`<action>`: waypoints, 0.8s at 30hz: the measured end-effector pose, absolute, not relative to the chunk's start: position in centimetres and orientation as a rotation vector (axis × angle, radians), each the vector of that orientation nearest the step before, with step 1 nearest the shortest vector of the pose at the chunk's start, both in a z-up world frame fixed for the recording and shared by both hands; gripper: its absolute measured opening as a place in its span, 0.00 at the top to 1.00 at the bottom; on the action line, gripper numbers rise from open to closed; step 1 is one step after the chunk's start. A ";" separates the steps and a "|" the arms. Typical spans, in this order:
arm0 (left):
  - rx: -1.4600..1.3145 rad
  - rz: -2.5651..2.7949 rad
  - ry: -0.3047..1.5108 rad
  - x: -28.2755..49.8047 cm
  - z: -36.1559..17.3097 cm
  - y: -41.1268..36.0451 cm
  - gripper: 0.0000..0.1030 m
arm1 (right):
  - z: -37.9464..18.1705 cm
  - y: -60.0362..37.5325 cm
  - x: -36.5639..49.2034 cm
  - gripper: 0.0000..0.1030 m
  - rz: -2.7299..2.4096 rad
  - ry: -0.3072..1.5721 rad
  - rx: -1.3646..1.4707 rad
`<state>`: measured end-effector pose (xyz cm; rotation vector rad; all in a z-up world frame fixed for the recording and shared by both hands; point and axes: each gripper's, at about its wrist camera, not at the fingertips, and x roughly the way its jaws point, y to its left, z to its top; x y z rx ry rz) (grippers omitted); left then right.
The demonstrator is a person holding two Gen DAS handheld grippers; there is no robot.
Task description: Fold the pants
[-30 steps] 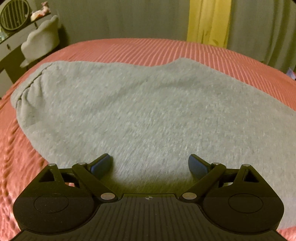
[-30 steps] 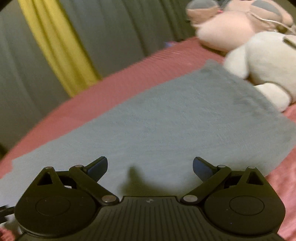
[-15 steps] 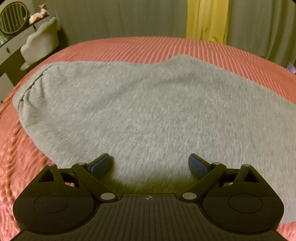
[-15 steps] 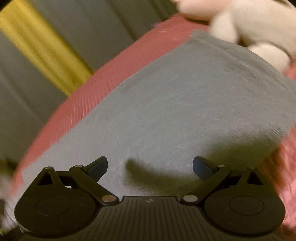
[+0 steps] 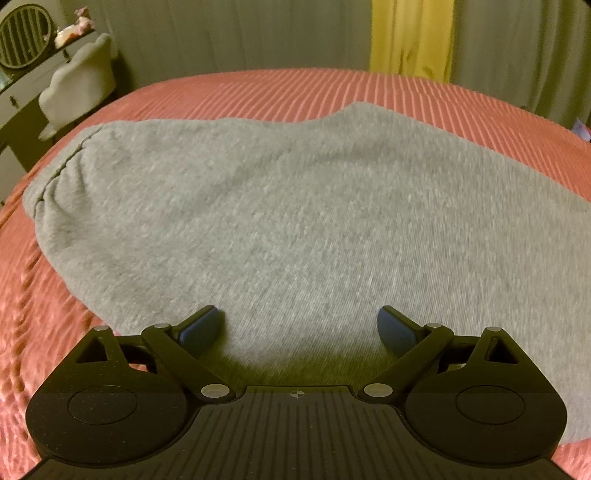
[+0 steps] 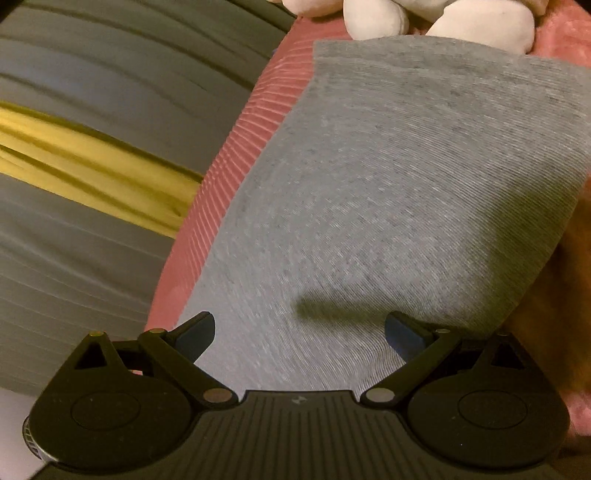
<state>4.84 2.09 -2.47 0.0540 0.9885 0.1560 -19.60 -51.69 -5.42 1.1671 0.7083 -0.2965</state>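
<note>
Grey knit pants (image 5: 295, 206) lie flat on a pink ribbed bedspread (image 5: 295, 88), their gathered waistband at the left. My left gripper (image 5: 299, 325) is open and empty, low over the pants' near edge. In the right wrist view the same grey pants (image 6: 388, 192) fill the middle, with a straight hem at the far end. My right gripper (image 6: 299, 332) is open and empty just above the fabric, and casts a shadow on it.
A white stuffed toy (image 6: 436, 18) lies right beyond the far hem of the pants. Grey and yellow curtains (image 5: 410, 37) hang behind the bed. A pale chair (image 5: 77, 88) and a shelf stand at the far left. The bedspread (image 6: 236, 147) shows left of the pants.
The right gripper has rolled and swung toward the hem end of the pants, so the toy now sits at the top edge. The left gripper has barely moved.
</note>
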 end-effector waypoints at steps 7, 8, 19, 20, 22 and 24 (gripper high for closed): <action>0.063 0.160 0.993 4.9 -2.5 2.0 0.05 | -5.5 -51.8 -19.8 0.04 -0.295 0.677 1.202; 0.066 0.161 0.994 4.9 -2.5 2.0 0.04 | -5.6 -51.9 -19.8 0.04 -0.293 0.671 1.210; 0.072 0.168 0.996 4.8 -2.4 1.9 0.04 | -5.2 -52.8 -22.5 0.04 -0.293 0.584 1.309; 0.072 0.168 0.996 4.8 -2.4 1.9 0.04 | -4.7 -53.2 -23.7 0.04 -0.309 0.544 1.311; 0.071 0.167 0.999 4.9 -2.5 1.9 0.03 | -3.4 -54.3 -26.3 0.04 -0.351 0.457 1.279; 0.065 0.166 1.003 5.1 -2.6 1.9 0.03 | -2.6 -55.6 -29.2 0.04 -0.397 0.393 1.240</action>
